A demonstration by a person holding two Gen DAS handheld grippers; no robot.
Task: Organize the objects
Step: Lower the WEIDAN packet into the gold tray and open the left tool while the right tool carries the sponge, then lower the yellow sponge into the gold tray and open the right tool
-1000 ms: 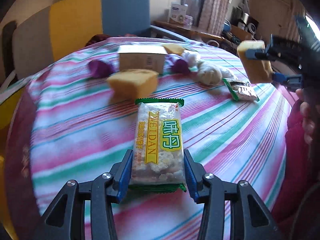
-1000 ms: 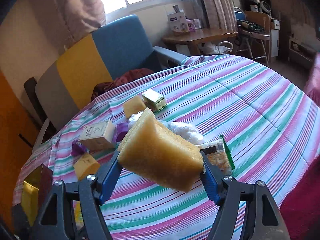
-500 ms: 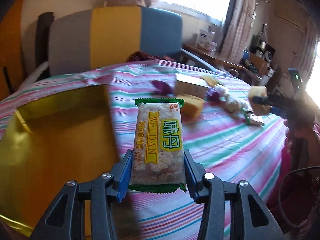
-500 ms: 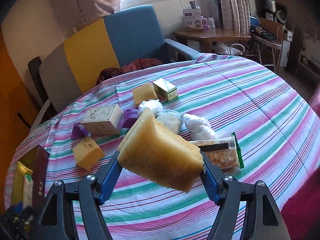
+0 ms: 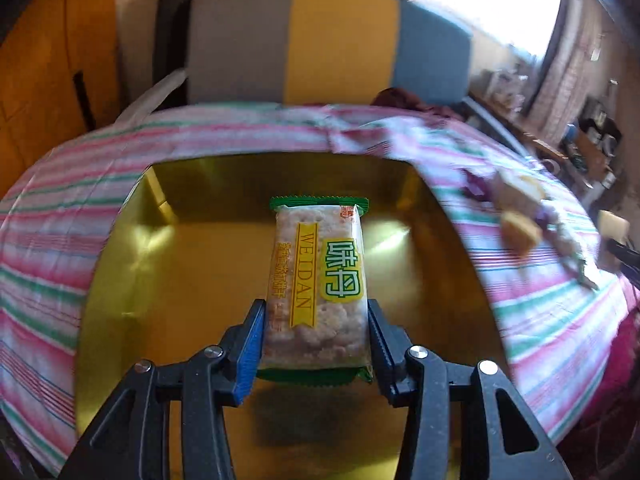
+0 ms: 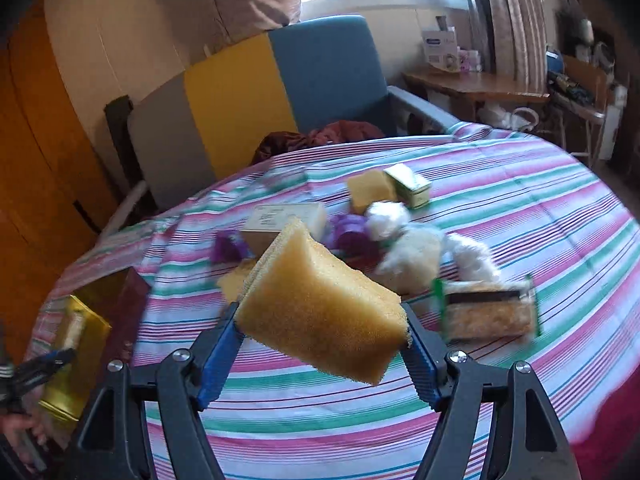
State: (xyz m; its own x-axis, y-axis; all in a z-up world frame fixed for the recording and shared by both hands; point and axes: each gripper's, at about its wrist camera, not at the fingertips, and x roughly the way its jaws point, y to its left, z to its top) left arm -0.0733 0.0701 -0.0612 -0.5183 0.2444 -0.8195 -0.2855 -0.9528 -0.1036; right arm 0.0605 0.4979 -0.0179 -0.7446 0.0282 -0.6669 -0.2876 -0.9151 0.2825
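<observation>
My left gripper (image 5: 316,344) is shut on a green-edged cracker packet (image 5: 318,280) and holds it above the inside of a shiny gold box (image 5: 168,280). My right gripper (image 6: 322,356) is shut on a yellow sponge (image 6: 320,304), held in the air above the striped tablecloth (image 6: 520,216). In the right wrist view the gold box (image 6: 80,332) lies at the far left with the left gripper (image 6: 44,364) over it. Loose items lie mid-table: a second cracker packet (image 6: 488,312), another yellow sponge (image 6: 368,188), a beige carton (image 6: 284,220).
Purple wrapped pieces (image 6: 352,232), white wrapped buns (image 6: 412,248) and a small gold-green box (image 6: 412,186) sit among the pile. A grey, yellow and blue armchair (image 6: 256,92) stands behind the table. A wooden side table (image 6: 476,84) is at the back right.
My left gripper has swung left with the cracker packet, from over the bare cloth to over the gold box. My right gripper holds the sponge and has shifted slightly.
</observation>
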